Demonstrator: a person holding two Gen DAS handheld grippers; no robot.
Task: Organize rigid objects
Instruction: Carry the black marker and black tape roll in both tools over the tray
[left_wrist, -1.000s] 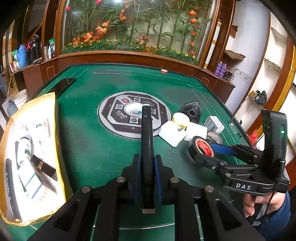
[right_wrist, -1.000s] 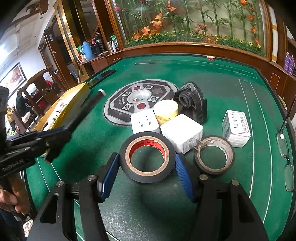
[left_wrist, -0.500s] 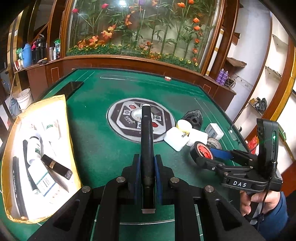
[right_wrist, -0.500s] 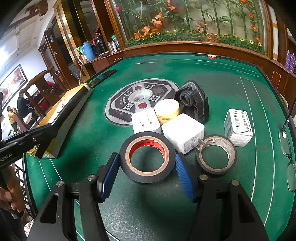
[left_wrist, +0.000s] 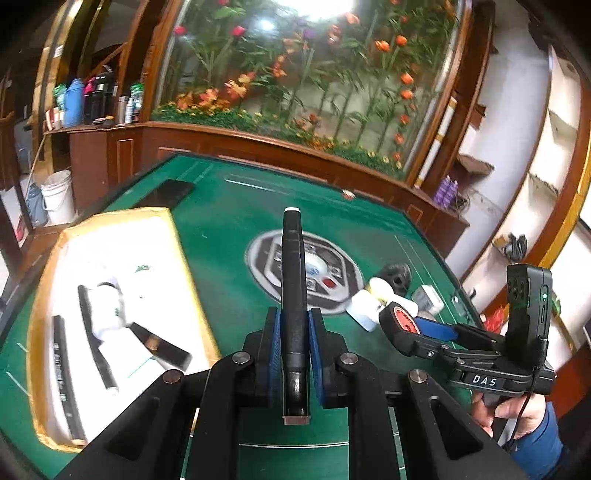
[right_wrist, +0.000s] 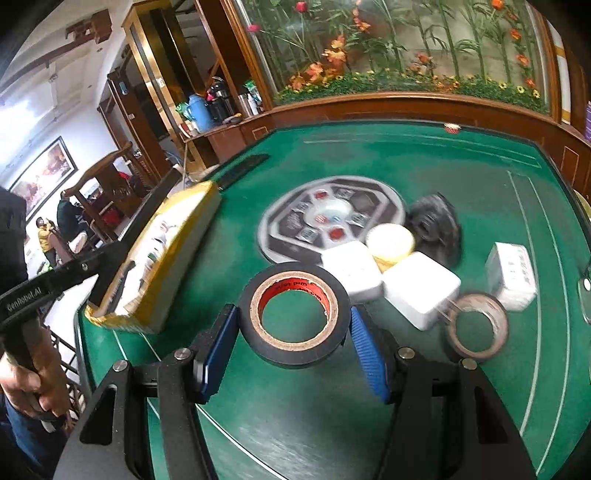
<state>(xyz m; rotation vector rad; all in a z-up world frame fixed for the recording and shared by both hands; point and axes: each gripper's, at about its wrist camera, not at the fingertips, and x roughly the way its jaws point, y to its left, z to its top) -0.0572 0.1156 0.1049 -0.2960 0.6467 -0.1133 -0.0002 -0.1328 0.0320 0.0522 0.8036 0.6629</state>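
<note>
Left claw (left_wrist: 295, 354) swung toward yellow tray (left_wrist: 184, 251), clamping black stick (left_wrist: 292, 295), right claw (right_wrist: 291, 347) gripping black tape roll (right_wrist: 295, 345) (lifted).

I count two tape rolls: one black roll with a red core (right_wrist: 294, 318) and one brownish roll (right_wrist: 476, 326). There are two white adapter blocks (right_wrist: 352, 271) (right_wrist: 421, 291), one round yellow-lidded tin (right_wrist: 390, 242), one small white printed box (right_wrist: 512, 275) and one black lumpy part (right_wrist: 436, 225), too blurred to name. One long black stick (left_wrist: 293, 295) shows up front. One gold-rimmed tray (left_wrist: 184, 254) lies on the tabletop (right_wrist: 461, 158); inside it I make out about three black bar-shaped pieces and some white packets, too blurred to count. Two hand-held grippers are here, mine on the left (left_wrist: 294, 341) and right (right_wrist: 291, 343).
</note>
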